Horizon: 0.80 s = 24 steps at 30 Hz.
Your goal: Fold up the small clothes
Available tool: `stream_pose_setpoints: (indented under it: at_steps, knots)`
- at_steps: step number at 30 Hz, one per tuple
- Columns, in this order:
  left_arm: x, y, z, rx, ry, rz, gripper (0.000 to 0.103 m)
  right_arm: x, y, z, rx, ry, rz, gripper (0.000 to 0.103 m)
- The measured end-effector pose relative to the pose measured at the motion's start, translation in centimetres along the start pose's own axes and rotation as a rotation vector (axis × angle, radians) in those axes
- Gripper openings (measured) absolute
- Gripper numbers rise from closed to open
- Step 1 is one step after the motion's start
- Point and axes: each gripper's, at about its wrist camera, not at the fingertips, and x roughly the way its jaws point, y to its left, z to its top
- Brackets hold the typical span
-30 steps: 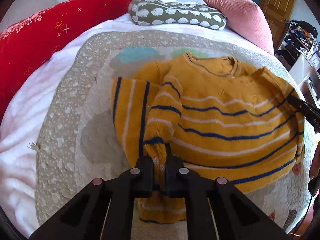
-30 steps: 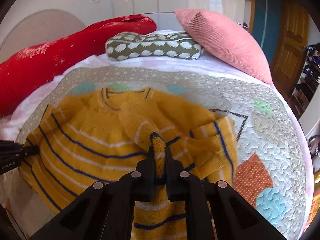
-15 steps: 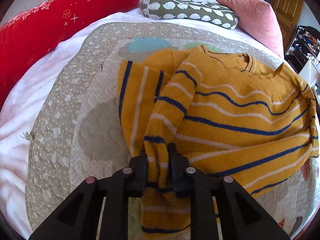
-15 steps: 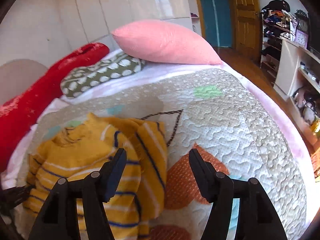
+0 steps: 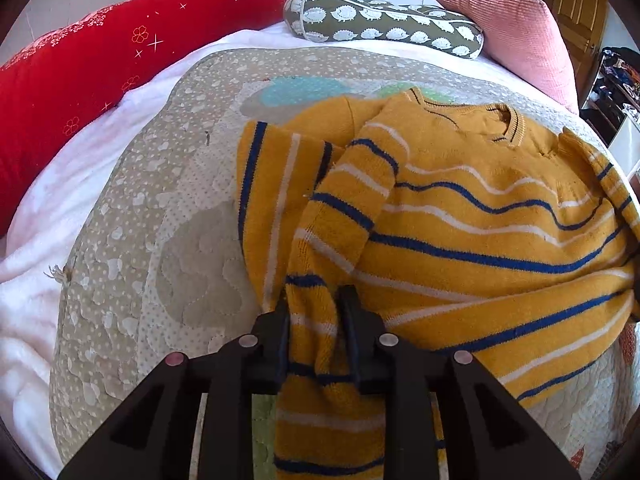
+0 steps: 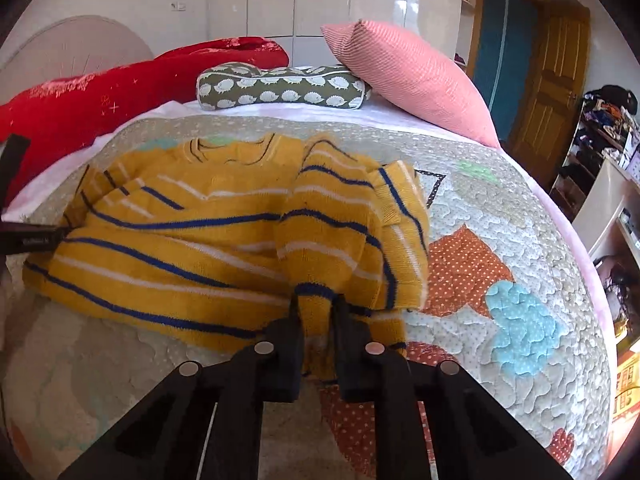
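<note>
A yellow sweater (image 5: 480, 232) with blue and white stripes lies flat on the quilt (image 5: 160, 220), neck toward the pillows. Its left sleeve (image 5: 340, 208) is folded across the body and runs down between the fingers of my left gripper (image 5: 316, 292). Those jaws are opening, with the knit still filling the narrow gap. In the right wrist view the sweater (image 6: 180, 248) has its right sleeve (image 6: 328, 240) folded inward. My right gripper (image 6: 316, 300) is closing on that sleeve's cuff, and its pads pinch the fabric.
A long red bolster (image 5: 100, 80), a green hedgehog-print pillow (image 5: 380, 28) and a pink cushion (image 5: 500, 28) line the head of the bed. A wooden door (image 6: 552, 92) and cluttered shelves (image 6: 600, 140) stand off the right side. A white blanket (image 5: 32, 280) edges the quilt.
My right gripper let go and opened wide while turned off to the right, then came back and closed on the right sleeve. My left gripper sank slightly and its jaws parted a little around the left sleeve.
</note>
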Motion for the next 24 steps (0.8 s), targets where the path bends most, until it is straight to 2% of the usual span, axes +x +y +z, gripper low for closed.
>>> stream_pose_setpoints:
  at_steps: [4,5,8,9,11,12,14,16,18,20,22,24]
  knots:
    - [-0.1,0.0,-0.1,0.004,-0.004,-0.005,0.023,-2.4,-4.8,1.7,0.099,-0.026,-0.025,0.009]
    - [-0.1,0.0,-0.1,0.001,-0.005,-0.008,0.023,-2.4,-6.1,1.7,0.128,-0.021,-0.044,0.006]
    - [-0.1,0.0,-0.1,-0.004,-0.005,-0.002,0.023,-0.9,-9.4,1.1,0.195,0.039,-0.137,0.005]
    - [-0.1,0.0,-0.1,-0.004,-0.005,0.0,0.023,-0.2,-10.6,0.6,0.225,0.068,-0.209,0.005]
    - [-0.1,0.0,-0.1,0.001,-0.006,0.004,0.023,0.6,-13.8,-0.5,0.319,0.109,-0.281,0.005]
    - [0.0,0.0,-0.1,0.004,-0.01,0.007,0.023,0.3,-15.2,-0.9,0.39,0.116,-0.283,0.005]
    - [0.0,0.0,-0.2,0.003,-0.019,0.007,0.023,-1.7,-16.1,-1.0,0.464,0.054,-0.191,0.006]
    - [0.0,0.1,-0.4,-0.005,-0.036,0.003,0.024,-3.5,-14.4,0.3,0.393,-0.024,-0.135,0.008]
    - [-0.1,0.2,-0.7,-0.023,-0.068,-0.005,0.026,-4.4,-11.4,2.2,0.276,-0.071,-0.092,0.022]
    - [-0.1,0.5,-1.2,-0.048,-0.107,-0.018,0.028,-3.8,-7.8,4.4,0.141,-0.094,-0.036,0.063]
    - [-0.1,0.6,-1.4,-0.062,-0.126,-0.026,0.029,-2.1,-3.6,6.2,-0.031,-0.099,-0.058,0.066]
    - [-0.1,0.7,-1.5,-0.07,-0.138,-0.036,0.03,0.8,0.3,7.3,-0.216,-0.061,-0.093,0.066]
